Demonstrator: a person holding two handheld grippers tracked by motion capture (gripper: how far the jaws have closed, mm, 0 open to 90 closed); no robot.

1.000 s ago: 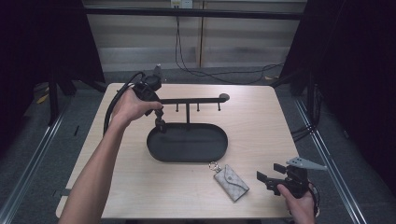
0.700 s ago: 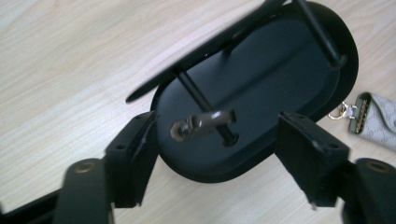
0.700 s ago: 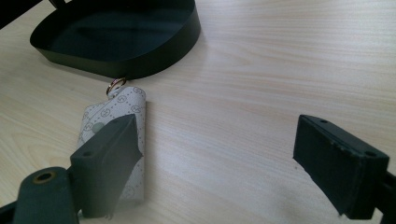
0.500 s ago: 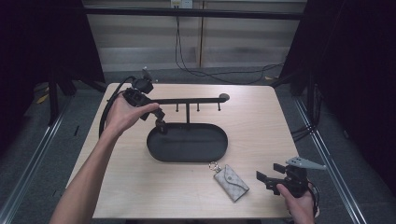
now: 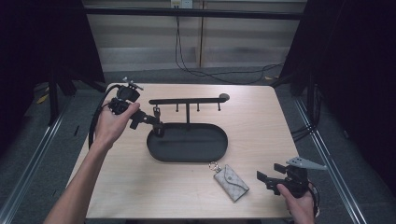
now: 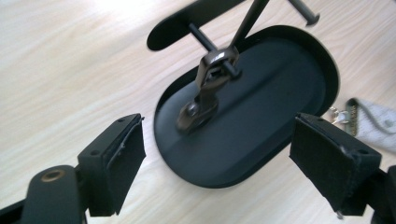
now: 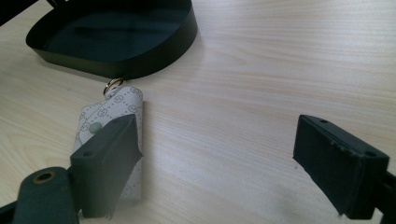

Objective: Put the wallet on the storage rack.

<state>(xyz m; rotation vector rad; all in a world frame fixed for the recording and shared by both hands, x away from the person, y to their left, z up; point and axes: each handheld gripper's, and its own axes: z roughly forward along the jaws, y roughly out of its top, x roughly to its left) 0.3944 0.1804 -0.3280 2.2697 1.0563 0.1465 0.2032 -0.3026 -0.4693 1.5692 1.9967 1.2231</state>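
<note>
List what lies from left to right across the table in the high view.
Left hand-held gripper → black oval tray → patterned key pouch → right hand-held gripper.

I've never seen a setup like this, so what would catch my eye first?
Mid-table stands a black oval tray with a rack bar above it, a metal clip hanging from one peg. The left gripper sits open beside that clip. A grey patterned key pouch lies nearer, by the open right gripper.
</note>
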